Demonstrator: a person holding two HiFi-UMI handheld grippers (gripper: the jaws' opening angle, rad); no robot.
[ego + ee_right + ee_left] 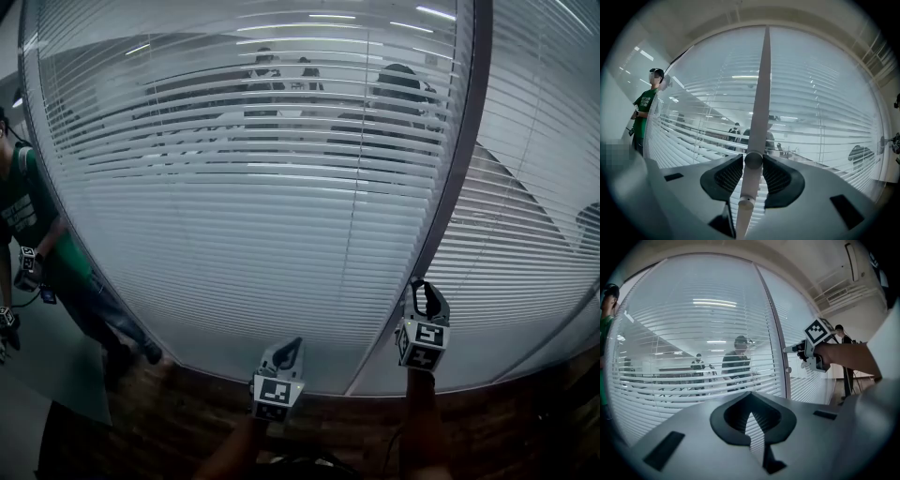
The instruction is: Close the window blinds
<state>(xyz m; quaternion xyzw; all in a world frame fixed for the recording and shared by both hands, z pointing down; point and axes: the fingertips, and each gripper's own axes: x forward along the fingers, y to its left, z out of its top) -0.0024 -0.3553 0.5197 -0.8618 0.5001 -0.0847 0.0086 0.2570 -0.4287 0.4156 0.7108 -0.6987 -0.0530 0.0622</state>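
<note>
Item: window blinds (244, 216), white horizontal slats, hung behind glass panes on either side of a grey frame post (452, 187). Condition: on the left pane an upper band of slats stands partly turned, so seated and standing figures (398, 89) show through from the room beyond; the slats below that band read as a near-solid white sheet. The blind on the right pane shows dark gaps between its slats. Fittings: a small round knob (753, 160) on the post, with a second knob (746, 202) just below it on the same post. Right tongs (427, 298) – held level at the lower part of the post, set wide, one pad on each side of the upper knob without pressing on it. Left tongs (286, 351) – lower and to the left, in front of the bottom of the left pane, drawn narrow with the tips together and nothing between them; whether they touch the glass cannot be told. Surroundings: a person in a green shirt (23, 216) at the far left beside the glass; dark floor (187, 422) below the panes.
</note>
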